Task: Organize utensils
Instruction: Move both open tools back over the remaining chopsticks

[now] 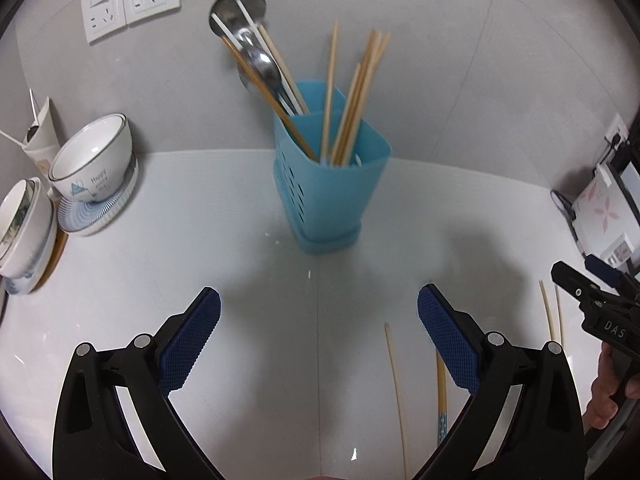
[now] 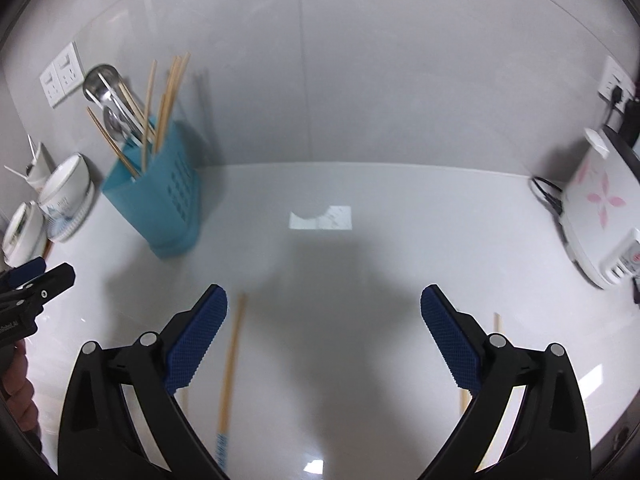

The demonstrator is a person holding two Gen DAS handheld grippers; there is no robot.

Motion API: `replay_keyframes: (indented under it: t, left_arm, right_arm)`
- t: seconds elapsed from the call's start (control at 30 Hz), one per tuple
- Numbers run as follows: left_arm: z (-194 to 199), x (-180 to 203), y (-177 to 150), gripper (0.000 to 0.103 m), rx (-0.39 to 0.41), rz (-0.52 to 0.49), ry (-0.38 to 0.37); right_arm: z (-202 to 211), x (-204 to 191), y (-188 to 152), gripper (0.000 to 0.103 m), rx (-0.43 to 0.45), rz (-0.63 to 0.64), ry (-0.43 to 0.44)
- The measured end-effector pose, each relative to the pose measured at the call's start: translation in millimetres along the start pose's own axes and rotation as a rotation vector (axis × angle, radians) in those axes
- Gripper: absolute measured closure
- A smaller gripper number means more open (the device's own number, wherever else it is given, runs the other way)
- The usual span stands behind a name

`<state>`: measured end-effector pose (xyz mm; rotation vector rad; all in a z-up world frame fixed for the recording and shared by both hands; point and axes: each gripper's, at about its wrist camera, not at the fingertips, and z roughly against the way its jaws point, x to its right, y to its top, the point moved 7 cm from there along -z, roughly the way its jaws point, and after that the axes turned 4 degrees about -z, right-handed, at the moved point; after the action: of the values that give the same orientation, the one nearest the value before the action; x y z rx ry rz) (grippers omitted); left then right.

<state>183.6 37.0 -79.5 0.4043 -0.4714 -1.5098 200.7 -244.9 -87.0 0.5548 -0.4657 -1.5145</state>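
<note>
A: Where does the blue utensil holder [image 1: 328,172] stand?

B: In the left wrist view it is upright on the white table [image 1: 200,240], at the centre of the frame, close to the grey wall. In the right wrist view the same holder [image 2: 156,200] shows at the left of the frame.

A: What is in it?

B: A bunch of bamboo chopsticks [image 1: 352,100] leans out of the front compartment. Metal spoons [image 1: 256,56] and more sticks lean toward the upper left from the rear compartment.

A: And the left gripper [image 1: 319,332]?

B: Its blue pads are spread wide apart at the bottom of the frame, with nothing between them. It hangs above the table, short of the holder.

A: The right gripper [image 2: 324,332]?

B: Also spread wide and holding nothing. It shows as well at the right edge of the left wrist view.

A: Any utensils loose on the table?

B: Yes. In the right wrist view a chopstick with a blue patterned end [image 2: 230,372] lies just inside the left pad, and another stick [image 2: 496,324] shows partly behind the right pad. In the left wrist view a thin stick [image 1: 396,392] lies at the lower right.

A: What else is around?

B: Stacked bowls [image 1: 92,164] on plates at the left edge, wall sockets [image 1: 128,0] at the upper left, and a white appliance with pink flowers [image 2: 596,216] at the right edge of the right wrist view.
</note>
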Motion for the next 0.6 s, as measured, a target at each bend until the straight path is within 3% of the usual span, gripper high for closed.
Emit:
replay_keyframes:
  t: [0.6]
  left_arm:
    - [-41.0,54.9,-74.1,0.006,-0.212,0.009,-0.024]
  right_arm:
    - [0.8,121.9,-82.0,0.011,-0.214,-0.07,-0.098]
